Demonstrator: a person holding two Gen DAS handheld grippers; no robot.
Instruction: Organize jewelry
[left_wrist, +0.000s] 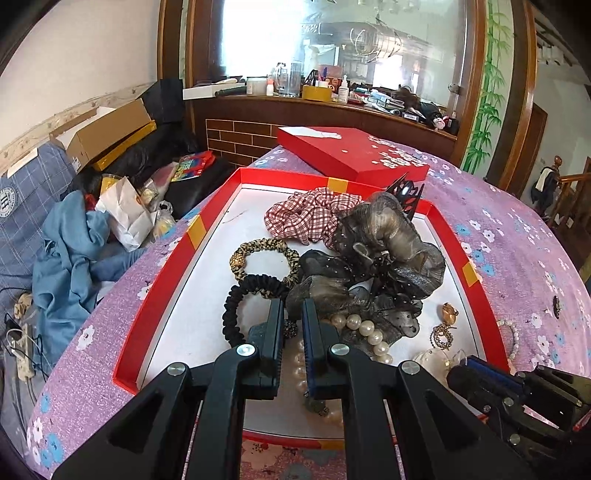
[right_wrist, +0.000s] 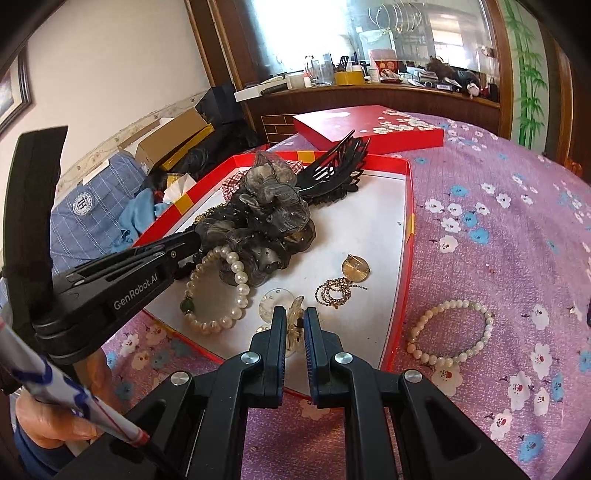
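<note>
Left wrist view: left gripper (left_wrist: 292, 306) jaws nearly closed, holding nothing, above pearl bracelet (left_wrist: 364, 328).
Right gripper (right_wrist: 294, 314): jaws nearly closed, empty, over clear clip (right_wrist: 293, 321).

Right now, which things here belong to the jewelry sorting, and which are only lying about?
For the job:
red tray
lid
pearl bracelet
pale bracelet
gold earring
scrunchies
black comb

Lying about:
cardboard box
blue cloth
paper bag
shelf bottles
</note>
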